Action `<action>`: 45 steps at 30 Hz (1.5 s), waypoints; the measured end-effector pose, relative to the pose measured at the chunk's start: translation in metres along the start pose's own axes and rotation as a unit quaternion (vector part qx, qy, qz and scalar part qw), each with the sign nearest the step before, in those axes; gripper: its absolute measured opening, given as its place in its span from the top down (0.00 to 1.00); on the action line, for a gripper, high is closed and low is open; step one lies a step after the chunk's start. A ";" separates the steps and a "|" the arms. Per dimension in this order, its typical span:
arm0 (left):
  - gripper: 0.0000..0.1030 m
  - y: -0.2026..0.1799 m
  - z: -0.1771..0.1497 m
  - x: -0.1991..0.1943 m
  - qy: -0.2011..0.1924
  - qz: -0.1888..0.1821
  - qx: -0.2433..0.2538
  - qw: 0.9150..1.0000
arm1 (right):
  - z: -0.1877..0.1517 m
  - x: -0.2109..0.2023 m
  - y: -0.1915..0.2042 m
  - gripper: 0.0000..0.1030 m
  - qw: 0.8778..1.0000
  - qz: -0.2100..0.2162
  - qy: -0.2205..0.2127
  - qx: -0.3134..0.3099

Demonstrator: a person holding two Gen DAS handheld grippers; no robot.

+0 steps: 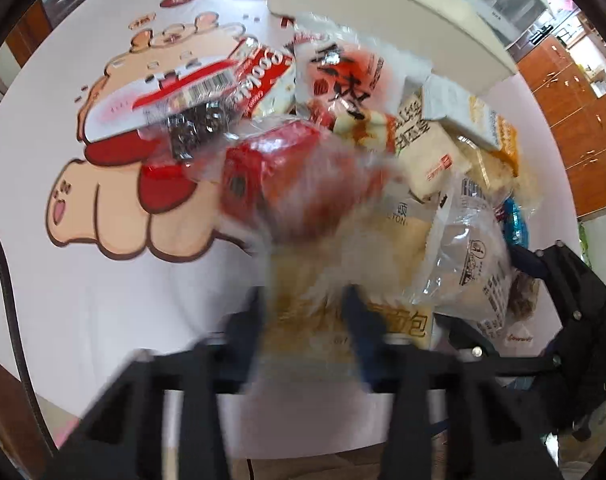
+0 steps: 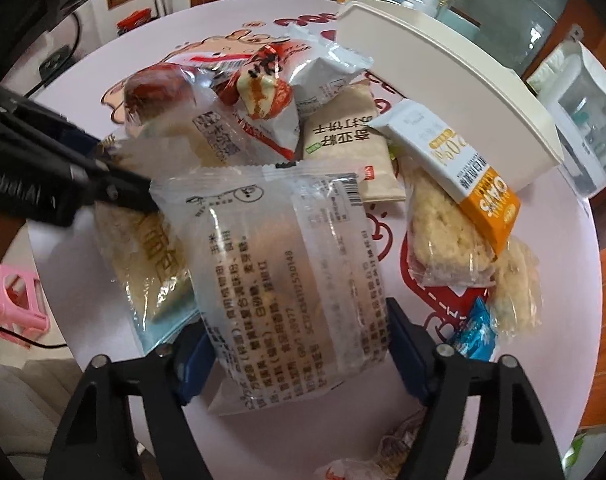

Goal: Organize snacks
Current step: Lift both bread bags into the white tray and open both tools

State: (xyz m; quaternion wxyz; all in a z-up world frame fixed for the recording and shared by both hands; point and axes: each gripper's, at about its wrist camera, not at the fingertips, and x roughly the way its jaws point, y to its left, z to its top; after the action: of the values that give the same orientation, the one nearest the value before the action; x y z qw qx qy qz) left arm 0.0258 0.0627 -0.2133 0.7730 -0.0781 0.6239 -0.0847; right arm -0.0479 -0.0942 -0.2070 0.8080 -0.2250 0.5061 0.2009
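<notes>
- A clear-wrapped pastry packet lies near on the bench, its long axis running near to far.
- It is bracketed by the right claw, whose jaws are seen wide apart, at its sides.
- A pale bread packet is pinched in the left claw; blur hides details.

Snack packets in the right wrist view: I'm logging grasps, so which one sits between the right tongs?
The large clear packet printed with black text sits between the right tongs. The other packets, like the orange-and-white oat bar, lie farther up the pile.
</notes>
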 end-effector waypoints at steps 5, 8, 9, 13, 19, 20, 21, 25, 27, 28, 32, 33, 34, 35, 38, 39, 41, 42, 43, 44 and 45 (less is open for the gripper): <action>0.94 -0.005 -0.003 -0.012 -0.023 0.012 0.007 1.000 | -0.003 -0.006 -0.009 0.37 1.000 0.012 -0.004 0.024; 0.95 -0.008 -0.006 -0.022 -0.039 0.007 0.003 0.999 | -0.005 -0.010 -0.017 0.40 0.999 0.022 -0.003 0.046; 0.96 -0.008 -0.011 -0.027 -0.044 0.003 0.003 0.999 | -0.004 -0.012 -0.020 0.42 0.998 0.024 -0.003 0.054; 0.98 -0.016 -0.010 -0.046 -0.073 0.005 0.015 0.997 | -0.004 -0.024 -0.028 0.45 0.996 0.035 -0.009 0.080; 0.98 -0.017 -0.024 -0.100 -0.125 0.016 0.034 0.991 | -0.001 -0.053 -0.033 0.45 0.994 0.039 -0.039 0.098; 0.98 -0.015 -0.027 -0.107 -0.133 0.019 0.038 0.990 | 0.001 -0.058 -0.033 0.45 0.993 0.038 -0.044 0.100; 0.98 -0.018 -0.025 -0.115 -0.144 0.023 0.042 0.988 | 0.002 -0.062 -0.034 0.45 0.993 0.039 -0.050 0.103; 0.98 -0.027 -0.023 -0.141 -0.177 0.033 0.056 0.982 | 0.007 -0.083 -0.039 0.45 0.990 0.039 -0.074 0.113; 0.98 -0.031 -0.020 -0.151 -0.189 0.036 0.060 0.980 | 0.011 -0.095 -0.043 0.45 0.988 0.037 -0.087 0.118; 0.98 -0.033 -0.018 -0.157 -0.195 0.038 0.061 0.978 | 0.016 -0.100 -0.047 0.45 0.988 0.037 -0.092 0.119; 0.98 -0.042 -0.012 -0.178 -0.220 0.047 0.071 0.972 | 0.024 -0.121 -0.058 0.45 0.985 0.032 -0.118 0.123; 0.98 -0.044 -0.008 -0.183 -0.226 0.049 0.074 0.970 | 0.026 -0.126 -0.060 0.45 0.984 0.031 -0.123 0.125; 0.98 -0.046 -0.005 -0.189 -0.231 0.052 0.077 0.968 | 0.028 -0.132 -0.063 0.45 0.983 0.030 -0.131 0.126; 0.98 -0.048 -0.001 -0.197 -0.238 0.054 0.081 0.966 | 0.031 -0.137 -0.066 0.45 0.982 0.028 -0.136 0.127; 0.98 -0.051 0.012 -0.219 -0.261 0.070 0.090 0.959 | 0.042 -0.155 -0.079 0.45 0.978 0.025 -0.155 0.135; 0.98 -0.051 0.018 -0.228 -0.269 0.076 0.092 0.956 | 0.045 -0.159 -0.082 0.45 0.977 0.026 -0.160 0.138; 0.98 -0.050 0.031 -0.247 -0.284 0.085 0.094 0.950 | 0.053 -0.170 -0.092 0.45 0.974 0.028 -0.172 0.144; 0.98 -0.050 0.039 -0.255 -0.290 0.087 0.096 0.948 | 0.057 -0.173 -0.095 0.45 0.973 0.028 -0.174 0.147; 0.98 -0.050 0.044 -0.261 -0.295 0.089 0.098 0.946 | 0.063 -0.176 -0.101 0.44 0.972 0.029 -0.176 0.151; 0.98 -0.051 0.052 -0.267 -0.300 0.092 0.100 0.944 | 0.069 -0.179 -0.106 0.44 0.971 0.030 -0.178 0.154; 0.98 -0.051 0.061 -0.272 -0.305 0.094 0.103 0.942 | 0.074 -0.181 -0.111 0.44 0.970 0.029 -0.180 0.158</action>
State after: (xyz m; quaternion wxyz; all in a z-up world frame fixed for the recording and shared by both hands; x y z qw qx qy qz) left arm 0.0278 0.0765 0.0702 0.9344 0.0385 0.3510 -0.0476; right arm -0.0064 -0.1606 0.0034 0.9050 -0.0397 0.3841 0.1787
